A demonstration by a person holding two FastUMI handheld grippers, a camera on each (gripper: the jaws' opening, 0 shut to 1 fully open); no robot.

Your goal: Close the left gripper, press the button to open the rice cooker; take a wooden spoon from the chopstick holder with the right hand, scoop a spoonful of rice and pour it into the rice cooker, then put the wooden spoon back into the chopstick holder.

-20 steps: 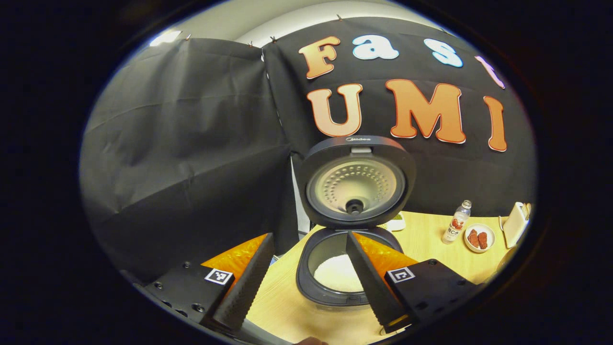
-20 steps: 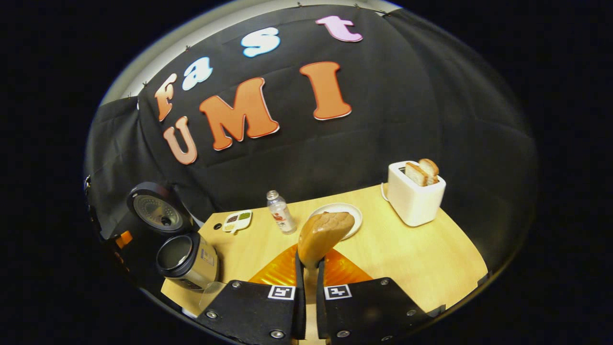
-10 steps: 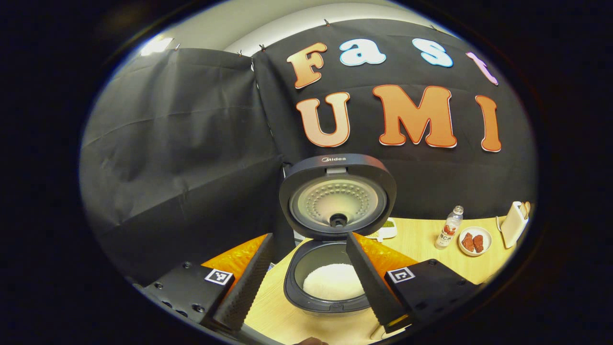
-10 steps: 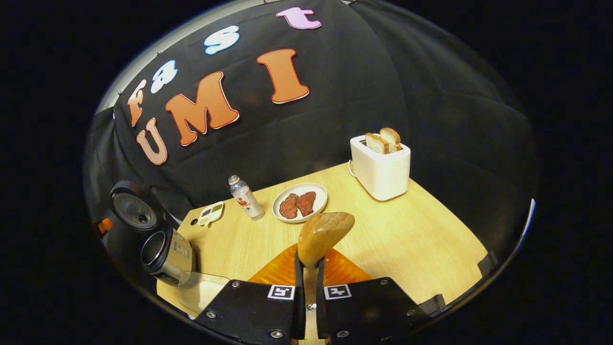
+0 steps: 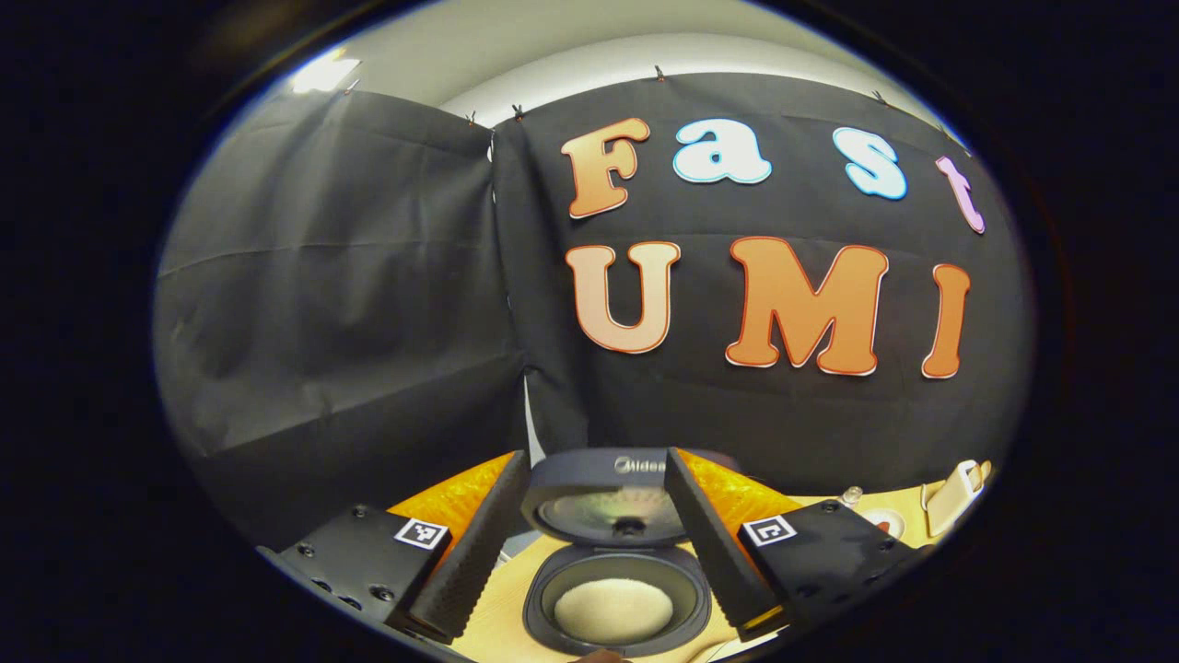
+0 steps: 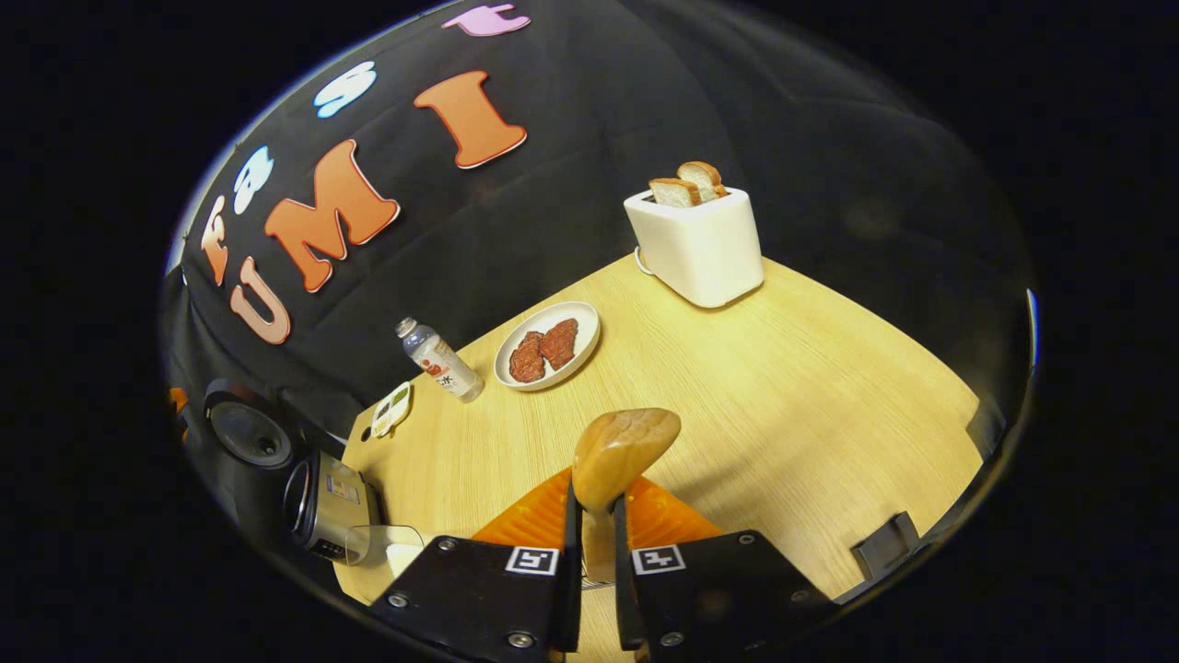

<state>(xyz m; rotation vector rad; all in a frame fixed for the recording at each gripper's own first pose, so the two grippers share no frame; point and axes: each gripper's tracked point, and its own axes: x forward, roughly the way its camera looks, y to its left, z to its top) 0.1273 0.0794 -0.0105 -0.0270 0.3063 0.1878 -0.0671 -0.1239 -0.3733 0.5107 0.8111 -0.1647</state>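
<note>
While right tongs (image 6: 591, 516) clamp wooden spoon (image 6: 619, 451) — bowl protruding | rice cooker (image 6: 322, 502) far-left

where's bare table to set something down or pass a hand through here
In the right gripper view, the widest bare patch of table lies between the toaster, the plate of meat and the wooden spoon. The left edge is crowded: bottle, small sauce dish, open rice cooker and a clear container sit close together.

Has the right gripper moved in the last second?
Yes. The right gripper, shut on the wooden spoon, has swung: the toaster and plate shifted up its view.
</note>
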